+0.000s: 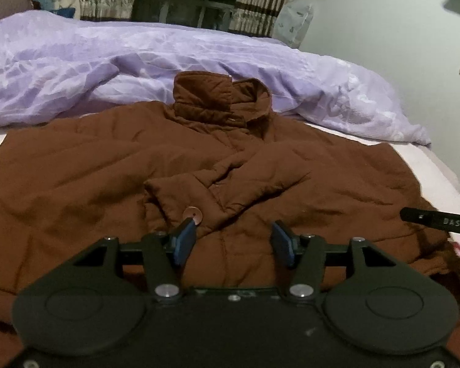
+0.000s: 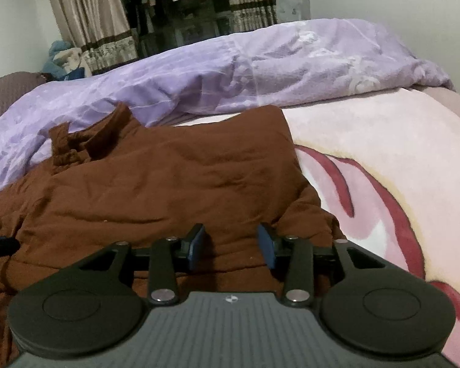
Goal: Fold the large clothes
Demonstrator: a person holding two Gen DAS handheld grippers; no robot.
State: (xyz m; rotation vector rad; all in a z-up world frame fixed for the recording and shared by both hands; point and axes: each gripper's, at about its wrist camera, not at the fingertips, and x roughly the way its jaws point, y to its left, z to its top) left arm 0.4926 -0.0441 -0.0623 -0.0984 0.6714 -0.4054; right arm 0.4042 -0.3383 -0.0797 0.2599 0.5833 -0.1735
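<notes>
Two black grippers with blue pads hover over one brown padded jacket (image 1: 107, 165) spread on a bed. Left gripper (image 1: 232, 239): jaws parted about halfway, nothing between the pads, poised above the jacket's front just below its two sleeves, which lie folded and crossed over the chest; one round button (image 1: 192, 214) shows beside the left pad. Right gripper (image 2: 231, 242): jaws likewise parted with nothing gripped, hanging over the jacket's right side near its edge. The jacket lies front up, its one collar (image 1: 220, 101) standing toward a single rumpled lilac duvet (image 1: 76, 61) heaped just beyond it. Beside the jacket, on its right, one pink blanket (image 2: 383, 153) with dark red curved markings covers the bed. Beyond the duvet hang two striped curtains (image 2: 86, 15) flanking one dark window, with one blue-and-white stuffed toy (image 2: 63, 58) at the curtains' left.
</notes>
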